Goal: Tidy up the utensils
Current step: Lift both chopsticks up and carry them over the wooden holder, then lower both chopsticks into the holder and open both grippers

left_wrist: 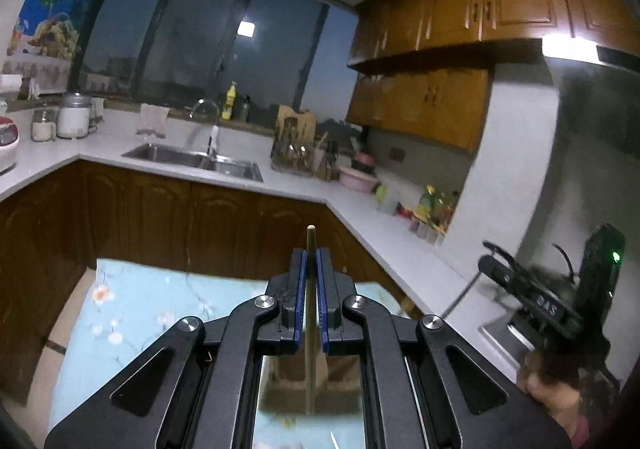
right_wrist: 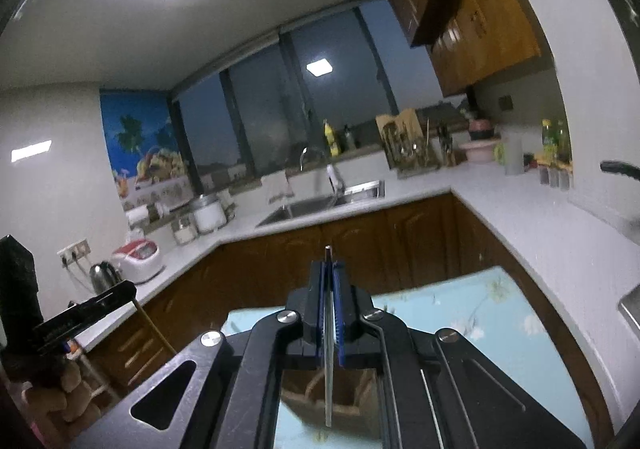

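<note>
The black left gripper with blue pads (left_wrist: 311,269) is clamped on a thin, pale wooden stick (left_wrist: 310,245) that stands upright, its tip poking above the fingers. Below lies a light-blue floral tablecloth (left_wrist: 132,309). At right, the other black gripper (left_wrist: 496,269) appears blurred, beside the white countertop (left_wrist: 304,185).

My two grippers, the left gripper (left_wrist: 311,261) and the right gripper (right_wrist: 329,273), have matte black linkage arms, round silver screws and blue ribbed pads (left_wrist: 320,289) lining both fingers.

A home kitchen — a steel sink (left_wrist: 192,160) in a white L-shaped tabletop (left_wrist: 376,221), wooden cabinets (left_wrist: 460,13), a rice cooker (right_wrist: 138,259) and kettle (right_wrist: 105,276).
</note>
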Motion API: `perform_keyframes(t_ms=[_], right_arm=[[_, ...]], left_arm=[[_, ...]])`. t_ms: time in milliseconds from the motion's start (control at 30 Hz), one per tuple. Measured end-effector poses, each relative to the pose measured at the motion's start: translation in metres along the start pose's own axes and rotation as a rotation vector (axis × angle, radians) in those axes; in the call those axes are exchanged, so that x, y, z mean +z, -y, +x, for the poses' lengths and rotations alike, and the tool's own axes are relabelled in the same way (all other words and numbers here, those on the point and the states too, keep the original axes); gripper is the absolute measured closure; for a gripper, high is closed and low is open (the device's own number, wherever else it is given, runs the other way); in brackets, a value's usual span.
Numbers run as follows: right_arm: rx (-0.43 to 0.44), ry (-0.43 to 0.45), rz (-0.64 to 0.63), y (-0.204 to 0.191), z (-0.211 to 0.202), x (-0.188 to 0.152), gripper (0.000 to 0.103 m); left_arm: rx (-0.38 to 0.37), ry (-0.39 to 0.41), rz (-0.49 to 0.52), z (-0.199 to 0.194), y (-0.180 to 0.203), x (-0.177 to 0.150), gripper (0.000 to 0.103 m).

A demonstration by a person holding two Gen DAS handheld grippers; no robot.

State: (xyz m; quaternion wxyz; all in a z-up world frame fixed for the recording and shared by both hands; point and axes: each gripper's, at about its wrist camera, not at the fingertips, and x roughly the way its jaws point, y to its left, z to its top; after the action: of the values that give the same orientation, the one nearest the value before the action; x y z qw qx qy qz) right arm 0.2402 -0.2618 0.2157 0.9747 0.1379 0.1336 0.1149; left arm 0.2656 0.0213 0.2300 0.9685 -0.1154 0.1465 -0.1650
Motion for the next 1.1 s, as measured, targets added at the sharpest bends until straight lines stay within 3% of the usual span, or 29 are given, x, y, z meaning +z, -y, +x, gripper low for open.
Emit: perform_keyframes(t_ms=[133, 267, 500, 733, 833, 1100], right_arm=[[-0.027, 0.025, -0.037, -0.004, 0.017, 0.001, 0.099], [-0.05, 0.029, -0.083, -0.006, 0.033, -0.015, 0.099], [-0.085, -0.021, -0.056, 0.008, 0.05, -0.062, 0.099], [-0.083, -0.109, -0.005, 0.025, 0.061, -0.083, 0.098], [-0.076, -0.164, 0.012, 0.03, 0.068, -0.089, 0.098], [-0.076, -0.188, 0.036, 0.034, 0.069, -0.088, 0.098]], left_arm=[[0.028, 0.021, -0.015, 0.029, -0.004, 0.006, 0.099], [0.045, 0.026, -0.018, 0.053, -0.004, -0.01, 0.099], [0.072, -0.021, -0.017, 0.078, -0.01, -0.06, 0.099], [0.09, -0.105, -0.004, 0.09, -0.018, -0.095, 0.098], [0.091, -0.103, -0.003, 0.089, -0.02, -0.097, 0.098], [0.095, -0.127, 0.008, 0.09, -0.018, -0.094, 0.098]])
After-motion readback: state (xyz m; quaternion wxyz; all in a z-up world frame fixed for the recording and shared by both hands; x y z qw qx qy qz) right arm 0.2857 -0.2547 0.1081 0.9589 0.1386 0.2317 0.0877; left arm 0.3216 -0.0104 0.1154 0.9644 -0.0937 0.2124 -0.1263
